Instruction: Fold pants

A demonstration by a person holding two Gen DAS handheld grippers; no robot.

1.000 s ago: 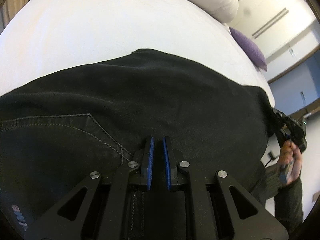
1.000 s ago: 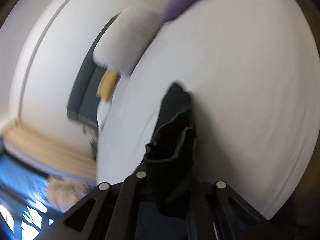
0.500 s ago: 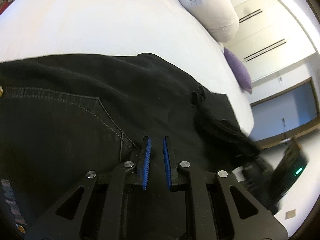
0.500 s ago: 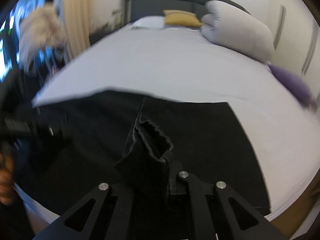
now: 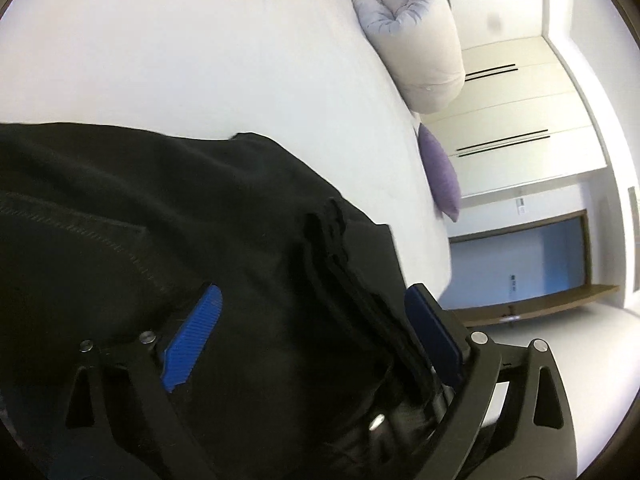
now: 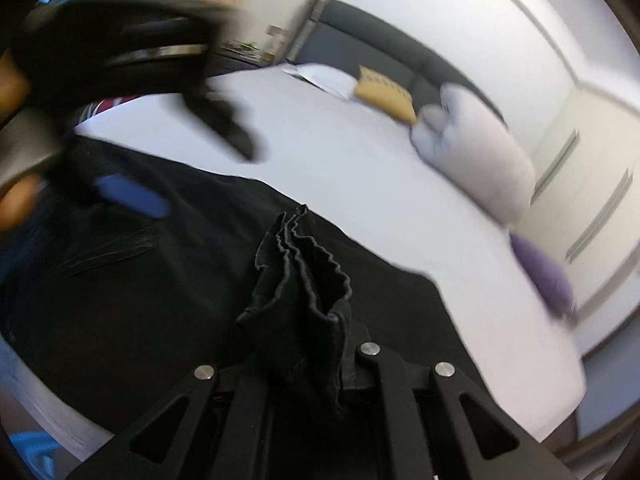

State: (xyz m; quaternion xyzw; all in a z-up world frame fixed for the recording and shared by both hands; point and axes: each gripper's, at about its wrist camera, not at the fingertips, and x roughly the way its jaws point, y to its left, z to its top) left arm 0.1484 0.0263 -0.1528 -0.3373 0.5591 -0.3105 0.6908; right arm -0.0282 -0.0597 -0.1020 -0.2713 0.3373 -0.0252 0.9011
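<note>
Black pants spread across near end of white bed. Left gripper now wide apart, half a second ago nearly together. Right gripper clamped on bunched hems, carried over toward waist: fold nearly closed.

Left gripper spread wide over black pants

The left gripper hovers with blue pads far apart above the black pants on the white bed; beyond the pants lie a grey pillow and a purple cushion.
</note>
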